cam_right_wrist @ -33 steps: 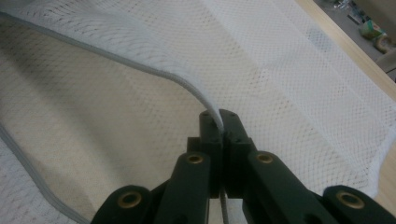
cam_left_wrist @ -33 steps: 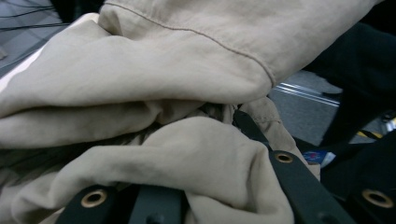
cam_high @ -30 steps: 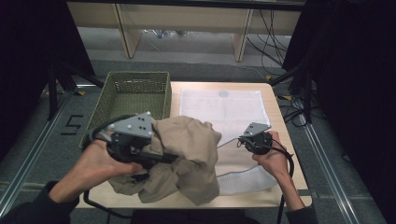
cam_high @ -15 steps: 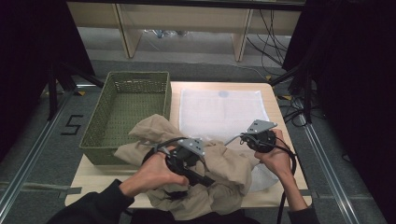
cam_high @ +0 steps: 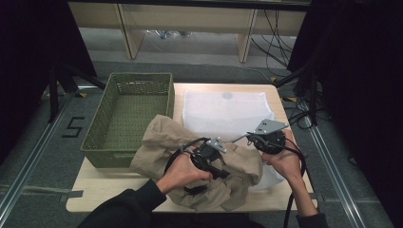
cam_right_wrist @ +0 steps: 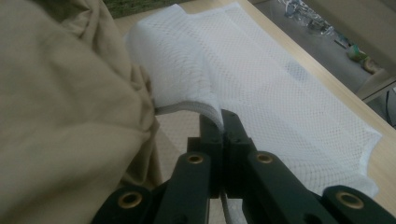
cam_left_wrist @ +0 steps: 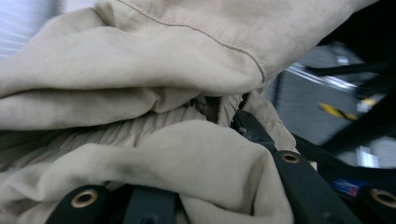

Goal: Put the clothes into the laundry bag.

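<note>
A crumpled beige garment (cam_high: pixel 157 142) lies on the front half of the table, one end against the basket. My left gripper (cam_high: pixel 222 172) is buried in its right part; in the left gripper view the garment (cam_left_wrist: pixel 140 70) is bunched between the jaws of the left gripper (cam_left_wrist: pixel 187 140), which have just been opening a little. A white mesh bag (cam_high: pixel 223 114) is spread flat behind it. My right gripper (cam_high: pixel 239 138) pinches the bag's near edge and holds it raised. In the right gripper view the right gripper (cam_right_wrist: pixel 217 119) is shut on the mesh bag (cam_right_wrist: pixel 261 79), with the garment (cam_right_wrist: pixel 60 116) just left.
A green wicker basket (cam_high: pixel 138 76) stands at the table's left side, partly over the edge. Bare wooden table (cam_high: pixel 109 194) shows at the front left. Cables and shelf legs stand on the floor beyond the far edge.
My left hand has carried the garment from in front of the basket rightward and down, up to the mesh bag's raised edge. The right gripper has risen slightly, still on the bag.
</note>
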`<state>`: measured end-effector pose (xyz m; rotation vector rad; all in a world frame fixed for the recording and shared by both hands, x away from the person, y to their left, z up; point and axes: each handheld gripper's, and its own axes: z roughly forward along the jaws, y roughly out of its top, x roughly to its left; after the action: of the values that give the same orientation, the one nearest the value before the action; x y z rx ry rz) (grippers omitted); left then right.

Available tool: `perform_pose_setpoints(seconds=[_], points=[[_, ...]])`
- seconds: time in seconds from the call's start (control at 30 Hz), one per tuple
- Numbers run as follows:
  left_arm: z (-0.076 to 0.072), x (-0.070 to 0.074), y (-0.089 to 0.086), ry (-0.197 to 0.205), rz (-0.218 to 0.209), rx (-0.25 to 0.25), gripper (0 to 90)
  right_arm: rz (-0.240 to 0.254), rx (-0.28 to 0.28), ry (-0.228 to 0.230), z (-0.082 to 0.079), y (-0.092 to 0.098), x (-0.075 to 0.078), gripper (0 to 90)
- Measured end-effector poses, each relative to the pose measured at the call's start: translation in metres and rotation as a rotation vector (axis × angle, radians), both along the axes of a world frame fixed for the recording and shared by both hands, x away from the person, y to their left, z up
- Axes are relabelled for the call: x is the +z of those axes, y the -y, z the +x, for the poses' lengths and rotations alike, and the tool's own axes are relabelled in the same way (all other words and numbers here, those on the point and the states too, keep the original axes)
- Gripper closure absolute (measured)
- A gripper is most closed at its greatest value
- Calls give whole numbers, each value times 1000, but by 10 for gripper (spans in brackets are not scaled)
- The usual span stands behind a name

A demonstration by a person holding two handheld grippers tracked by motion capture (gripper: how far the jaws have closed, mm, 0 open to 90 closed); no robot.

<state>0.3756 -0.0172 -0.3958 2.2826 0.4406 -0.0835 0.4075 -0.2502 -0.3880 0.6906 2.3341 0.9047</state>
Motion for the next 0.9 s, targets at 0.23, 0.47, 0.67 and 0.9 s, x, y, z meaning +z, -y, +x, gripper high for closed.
perform_pose_setpoints(seconds=[0.23,0.47,0.67,0.9], points=[[9,13,-8,93,95,19,712,26,-7,21,-5,1,14,900],[26,-43,23,51,130,172,690,22,-5,27,-9,-2,19,900],[28,-56,34,39,91,216,473,0,-2,10,-7,-3,12,900],[14,-20,0,95,37,236,251,-3,-10,2,-5,0,8,900]])
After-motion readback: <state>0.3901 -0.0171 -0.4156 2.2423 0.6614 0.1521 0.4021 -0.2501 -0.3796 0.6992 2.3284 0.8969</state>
